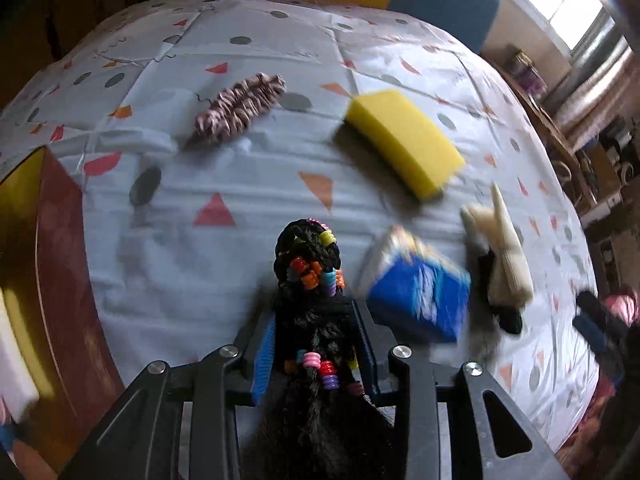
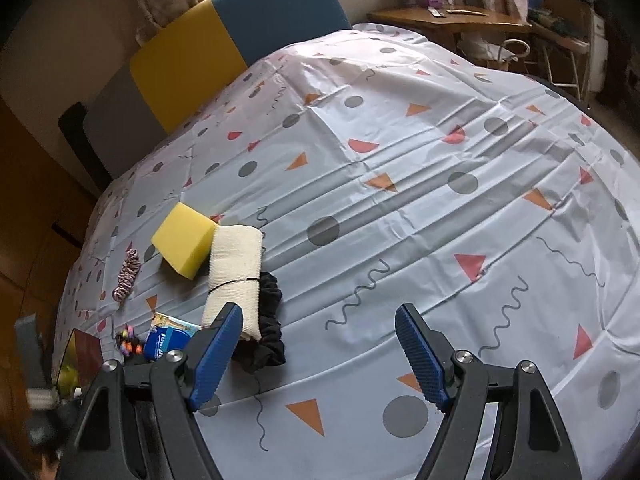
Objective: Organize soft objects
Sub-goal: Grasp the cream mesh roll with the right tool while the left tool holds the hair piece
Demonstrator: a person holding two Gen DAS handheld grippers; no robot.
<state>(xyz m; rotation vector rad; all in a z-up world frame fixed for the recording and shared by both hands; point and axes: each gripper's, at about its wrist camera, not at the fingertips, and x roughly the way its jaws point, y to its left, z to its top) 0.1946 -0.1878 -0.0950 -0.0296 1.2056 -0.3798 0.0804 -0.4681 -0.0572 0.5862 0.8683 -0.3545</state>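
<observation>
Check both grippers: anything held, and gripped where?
Left gripper is shut on the black beaded braid, clamped mid-length, beaded end sticking out ahead. Right gripper is open, holding nothing.

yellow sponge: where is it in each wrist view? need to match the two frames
Left wrist: yellow sponge lies right of centre in the upper half, on the patterned cloth, to the right of the pink striped scrunchie.
Right wrist: yellow sponge sits left of centre, touching the cream cloth roll.
Shared landmark: the scrunchie, just left of the sponge in both views.
</observation>
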